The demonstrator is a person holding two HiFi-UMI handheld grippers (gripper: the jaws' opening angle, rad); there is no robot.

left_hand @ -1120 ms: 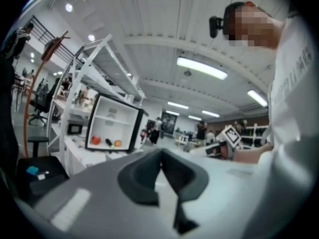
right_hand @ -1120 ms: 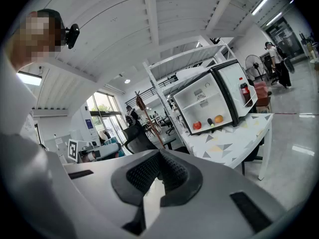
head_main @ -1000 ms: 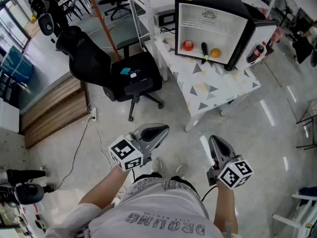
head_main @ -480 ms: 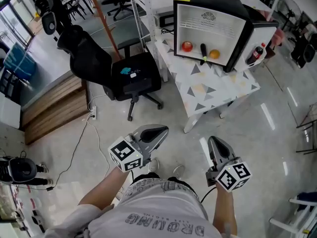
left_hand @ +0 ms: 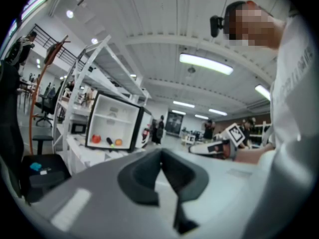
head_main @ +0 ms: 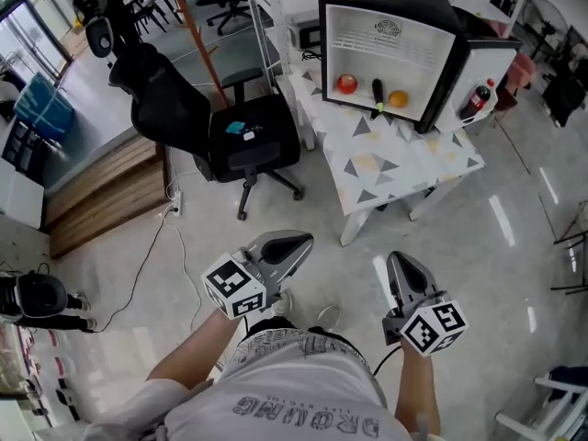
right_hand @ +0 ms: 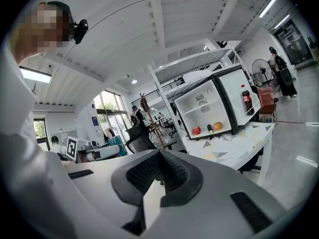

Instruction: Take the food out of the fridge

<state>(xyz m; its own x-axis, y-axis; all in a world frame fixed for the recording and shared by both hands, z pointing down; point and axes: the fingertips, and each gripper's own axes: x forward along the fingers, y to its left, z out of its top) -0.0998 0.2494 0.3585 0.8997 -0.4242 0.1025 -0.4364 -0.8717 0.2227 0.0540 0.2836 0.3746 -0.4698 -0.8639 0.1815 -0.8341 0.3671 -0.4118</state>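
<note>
Head view looks steeply down on a person point(head_main: 303, 389) standing on a pale floor point(head_main: 478, 246), well apart from a small fridge point(head_main: 390, 44) that stands open on a desk point(head_main: 404, 168) with a triangle pattern. On the fridge's bottom shelf a red fruit point(head_main: 346, 84), a dark long item point(head_main: 377, 93) and an orange point(head_main: 398, 98) lie side by side. A dark bottle point(head_main: 473, 100) with a red label stands in the open door point(head_main: 487, 62). A black office chair point(head_main: 243, 141) stands left of the desk. The left hand-held gripper point(head_main: 301, 241) and the right hand-held gripper point(head_main: 398, 259) both point toward the fridge. Each has its jaws pressed together with nothing between them.
</note>
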